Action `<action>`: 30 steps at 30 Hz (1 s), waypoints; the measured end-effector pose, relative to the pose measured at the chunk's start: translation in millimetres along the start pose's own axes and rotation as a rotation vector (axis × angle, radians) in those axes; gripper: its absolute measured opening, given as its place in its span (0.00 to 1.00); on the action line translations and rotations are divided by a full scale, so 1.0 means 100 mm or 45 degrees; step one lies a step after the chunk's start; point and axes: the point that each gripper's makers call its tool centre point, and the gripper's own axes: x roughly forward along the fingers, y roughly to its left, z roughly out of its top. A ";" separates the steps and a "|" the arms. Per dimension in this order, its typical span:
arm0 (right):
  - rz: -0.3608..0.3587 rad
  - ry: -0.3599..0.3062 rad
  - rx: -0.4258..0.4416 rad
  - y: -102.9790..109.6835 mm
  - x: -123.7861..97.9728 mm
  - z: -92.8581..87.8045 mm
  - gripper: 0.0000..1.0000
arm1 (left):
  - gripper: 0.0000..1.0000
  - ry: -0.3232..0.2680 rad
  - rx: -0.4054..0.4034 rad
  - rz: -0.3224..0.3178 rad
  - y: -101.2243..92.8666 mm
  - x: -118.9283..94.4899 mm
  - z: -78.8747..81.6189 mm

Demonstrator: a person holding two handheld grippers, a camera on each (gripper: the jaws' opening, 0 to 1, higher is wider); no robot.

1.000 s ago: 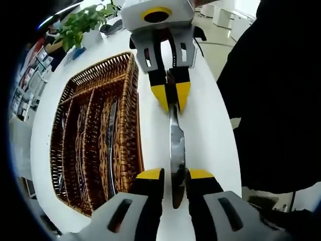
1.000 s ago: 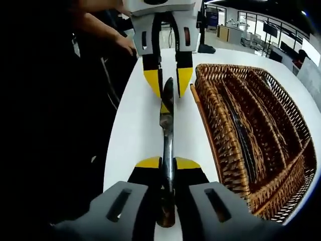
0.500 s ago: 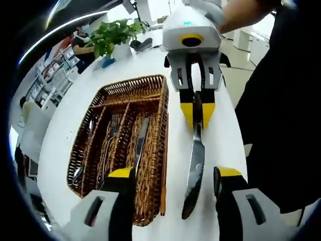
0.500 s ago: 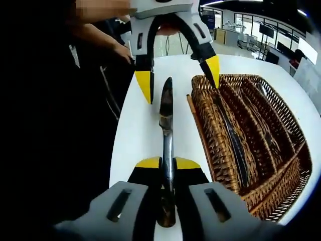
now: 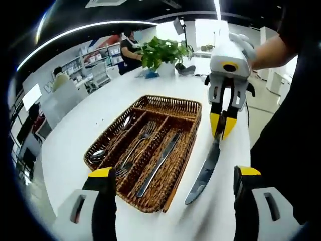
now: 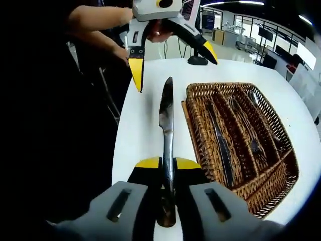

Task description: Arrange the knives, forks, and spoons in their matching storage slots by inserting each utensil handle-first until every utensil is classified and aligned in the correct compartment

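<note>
So this looks like the knife step: one knife is mid-air beside the basket and still has to go into a slot.

Left to right in the left gripper view: the wicker basket (image 5: 150, 150) sits on the white counter (image 5: 75, 135), with spoons (image 5: 108, 145) in its far-left slot, forks (image 5: 135, 148) in the middle one, and one knife in the slot nearest the free knife. The left tool (image 5: 173, 188) is spread wide with nothing in it, jaws straddling the near end of the basket. Just right of the basket, the knife (image 5: 205, 170) hangs with its serrated blade pointing toward the camera, and the right tool (image 5: 221, 125) is clamped tight on its handle end.

In the right gripper view, the left tool (image 6: 170, 55) hovers wide open above the blade tip, not touching it, and the right tool (image 6: 167, 168) pinches the knife (image 6: 166, 120) along its length; the basket (image 6: 235, 135) is just to the right of it.

My guess for the next move: swing the knife over the slot that already has a knife, line it up with the dividers, and lower it in handle-first. The right forearm reaches in from the far side of the basket, tool pointing down and back at the person.
</note>
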 end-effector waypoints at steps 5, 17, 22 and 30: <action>-0.018 0.005 0.015 -0.01 -0.12 0.06 0.05 | 1.00 -0.080 -0.076 0.049 0.05 -0.15 0.10; -0.059 0.010 -0.013 -0.04 -0.39 0.27 0.05 | 1.00 -0.192 -0.135 0.179 0.16 -0.43 0.18; -0.083 0.039 -0.053 -0.06 -0.50 0.35 0.05 | 1.00 -0.222 -0.184 0.190 0.18 -0.53 0.20; -0.124 0.061 -0.083 -0.12 -0.65 0.44 0.05 | 1.00 -0.276 -0.245 0.212 0.22 -0.73 0.25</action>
